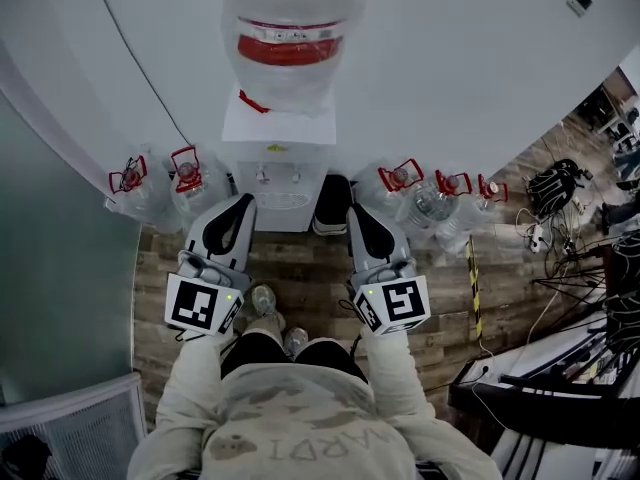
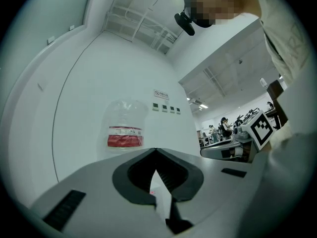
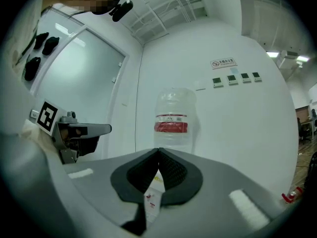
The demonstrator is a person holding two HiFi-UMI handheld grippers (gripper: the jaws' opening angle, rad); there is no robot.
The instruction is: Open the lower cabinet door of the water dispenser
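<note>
The water dispenser [image 1: 277,180] stands against the curved white wall [image 1: 450,58], straight ahead of me. I see it steeply from above, so its top, two taps and drip tray show. Its lower cabinet door is on the front face, too foreshortened for me to make out. A large clear water bottle [image 1: 290,33] with a red label sits neck-down on top of the dispenser. A dark, bin-like thing [image 1: 333,203] stands just beside the dispenser on its right; I cannot tell what it is.

Spare bottles with red handles stand on the wooden floor [image 1: 310,268] along the wall, two left of the dispenser [image 1: 160,180] and three to its right [image 1: 440,190].

Both claws are held roughly level in front of the dispenser, near it but apart from it, one toward each side. The left claw [image 2: 156,151] has its jaws pressed together at the tips, with nothing between them. The right claw [image 3: 159,151] is pressed together the same way and is also empty. Each carries a marker cube at its rear, the left cube [image 1: 203,305] and the right cube [image 1: 395,305], with a pale sleeve [image 1: 190,378] behind it.

Between the claws, the person's shoes [image 1: 265,300] rest on the floor. At the far right, a tangle of cables [image 1: 560,188] lies on the floor
</note>
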